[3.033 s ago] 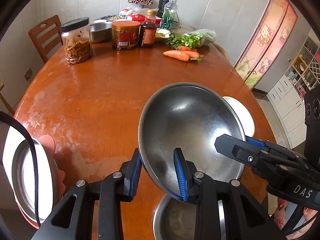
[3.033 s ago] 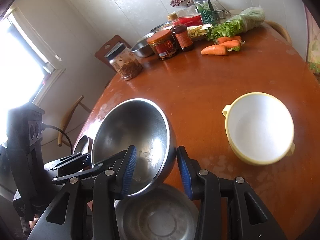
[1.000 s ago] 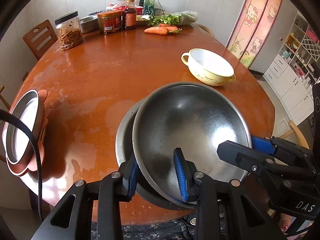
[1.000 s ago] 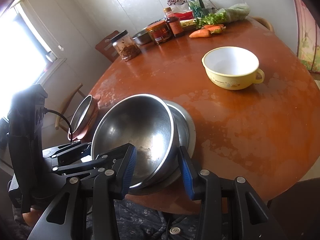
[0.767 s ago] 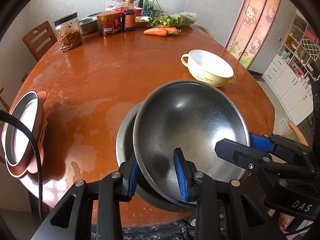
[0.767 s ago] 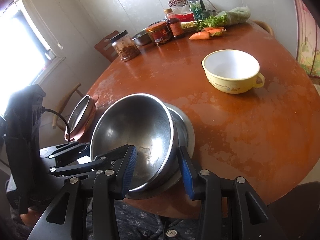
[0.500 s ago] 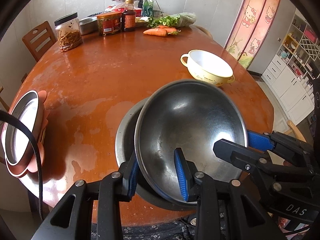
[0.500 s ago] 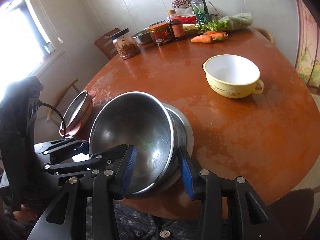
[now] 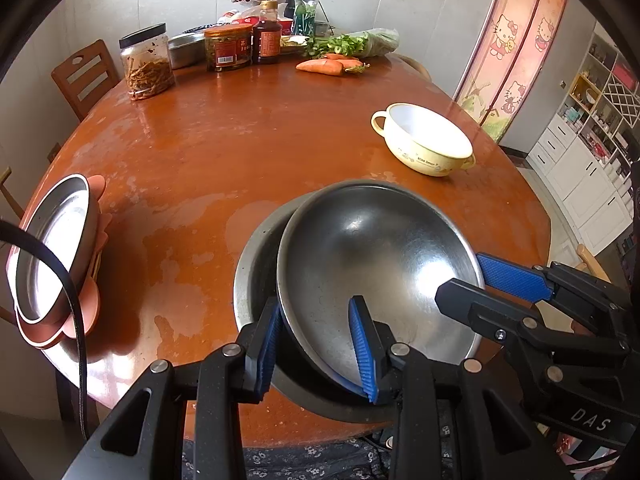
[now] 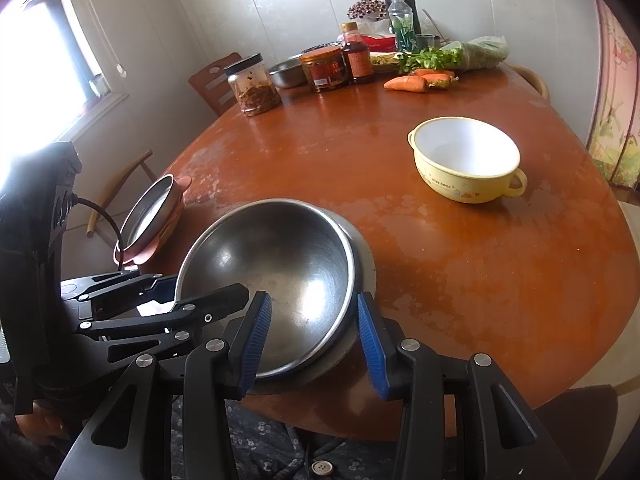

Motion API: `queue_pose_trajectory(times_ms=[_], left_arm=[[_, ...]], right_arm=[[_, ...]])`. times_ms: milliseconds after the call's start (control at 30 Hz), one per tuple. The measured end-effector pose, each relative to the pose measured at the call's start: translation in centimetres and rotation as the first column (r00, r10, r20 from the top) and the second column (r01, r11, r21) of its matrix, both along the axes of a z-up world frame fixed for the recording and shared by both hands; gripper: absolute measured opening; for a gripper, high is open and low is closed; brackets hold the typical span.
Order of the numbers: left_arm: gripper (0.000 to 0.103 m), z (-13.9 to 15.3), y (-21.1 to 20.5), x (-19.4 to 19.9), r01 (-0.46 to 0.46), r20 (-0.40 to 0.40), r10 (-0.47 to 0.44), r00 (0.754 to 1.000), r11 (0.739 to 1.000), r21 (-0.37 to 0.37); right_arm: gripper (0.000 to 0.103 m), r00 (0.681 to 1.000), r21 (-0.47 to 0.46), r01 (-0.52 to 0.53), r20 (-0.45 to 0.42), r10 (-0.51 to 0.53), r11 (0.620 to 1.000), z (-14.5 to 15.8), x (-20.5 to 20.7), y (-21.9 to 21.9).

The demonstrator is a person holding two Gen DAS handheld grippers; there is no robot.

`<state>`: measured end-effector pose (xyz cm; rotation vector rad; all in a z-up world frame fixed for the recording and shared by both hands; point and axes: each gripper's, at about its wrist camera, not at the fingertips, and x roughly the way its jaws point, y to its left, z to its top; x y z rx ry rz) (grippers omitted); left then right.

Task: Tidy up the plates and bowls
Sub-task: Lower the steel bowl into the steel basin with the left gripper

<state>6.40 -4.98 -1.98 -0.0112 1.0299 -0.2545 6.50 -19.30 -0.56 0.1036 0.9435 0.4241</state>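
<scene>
A steel bowl (image 9: 376, 264) (image 10: 280, 264) sits tilted inside a larger steel bowl (image 9: 252, 280) (image 10: 366, 258) at the table's near edge. My left gripper (image 9: 318, 344) has its jaws either side of the upper bowl's near-left rim. My right gripper (image 10: 314, 336) straddles the bowl's right rim with its jaws spread and a gap showing on both sides. A yellow bowl (image 9: 424, 144) (image 10: 466, 158) stands to the right. A steel plate on pink plates (image 9: 52, 248) (image 10: 152, 216) leans at the left edge.
Jars, bottles, a steel dish, greens and carrots (image 9: 324, 65) stand at the far end of the round wooden table (image 9: 224, 152). A wooden chair (image 9: 84, 76) is at the far left. White cabinets (image 9: 584, 184) are at the right.
Over three seconds both grippers carried the steel bowl down and toward the near edge into the larger bowl. The right jaws have spread off the rim.
</scene>
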Motion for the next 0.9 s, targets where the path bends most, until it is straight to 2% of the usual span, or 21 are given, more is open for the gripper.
queue_pose_trajectory(times_ms=[333, 900], left_arm=[[0.035, -0.2, -0.6, 0.1, 0.01, 0.009, -0.011, 1.0, 0.999, 0.037], [0.043, -0.7, -2.6, 1.7, 0.046, 0.017, -0.048, 0.999, 0.996, 0.074]], right_arm=[[0.045, 1.0, -0.012, 0.006, 0.001, -0.006, 1.0, -0.2, 0.1, -0.1], [0.045, 0.999, -0.004, 0.049, -0.024, -0.049, 0.999, -1.1, 1.0, -2.1]])
